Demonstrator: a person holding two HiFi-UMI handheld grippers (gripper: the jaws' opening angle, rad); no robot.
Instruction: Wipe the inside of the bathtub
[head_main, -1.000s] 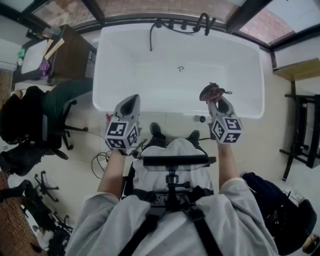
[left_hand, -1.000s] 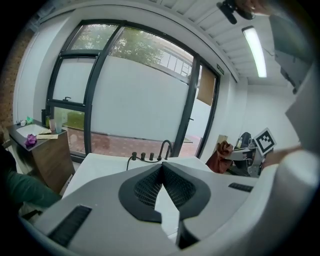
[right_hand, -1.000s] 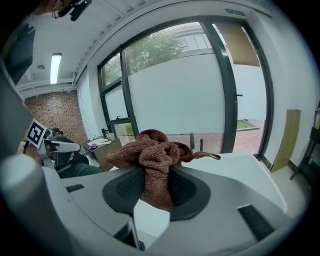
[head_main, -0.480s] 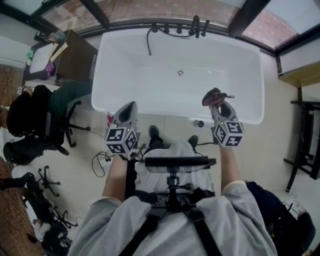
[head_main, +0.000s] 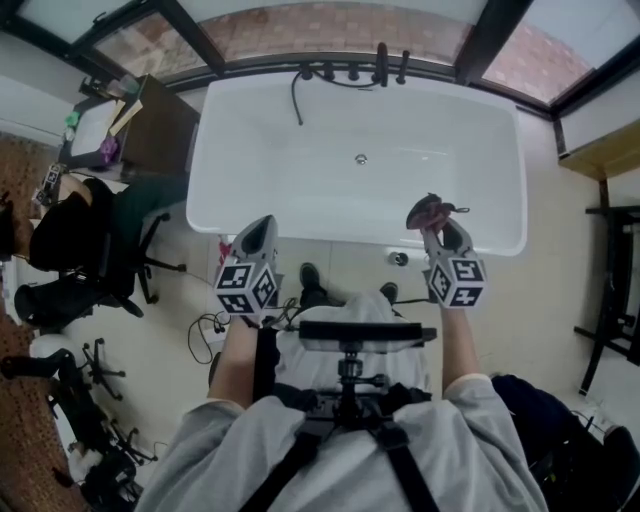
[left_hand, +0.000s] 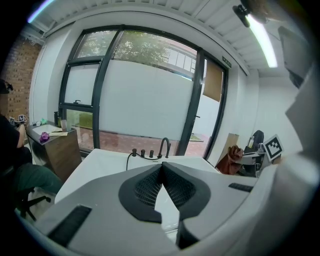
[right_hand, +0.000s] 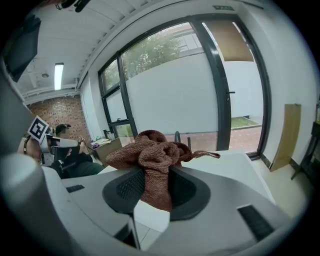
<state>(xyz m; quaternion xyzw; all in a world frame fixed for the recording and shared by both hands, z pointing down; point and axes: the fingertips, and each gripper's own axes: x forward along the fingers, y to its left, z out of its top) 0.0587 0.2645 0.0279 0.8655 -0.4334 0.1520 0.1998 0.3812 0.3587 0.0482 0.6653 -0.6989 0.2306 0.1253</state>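
Observation:
A white bathtub (head_main: 300, 225) fills the upper middle of the head view, with black taps (head_main: 380, 62) on its far rim and a drain (head_main: 361, 159) in its floor. My right gripper (head_main: 431, 221) hovers over the near rim at the right, shut on a bunched brown cloth (head_main: 428, 209) (right_hand: 150, 155). The left gripper (head_main: 260, 229) hangs over the near rim at the left; its jaws meet at the tips (left_hand: 161, 165) with nothing between them. The tub (left_hand: 107, 162) lies ahead of it.
A person sits in an office chair (head_main: 75, 255) left of the tub beside a wooden desk (head_main: 130, 120). Cables (head_main: 210, 325) lie on the tiled floor near my feet. A dark rack (head_main: 615, 290) stands at the right. Windows run behind the tub.
Both grippers sit slightly lower in the head view and the tub has drifted down a little, as the head camera shifted. The cloth stays clamped in the right gripper.

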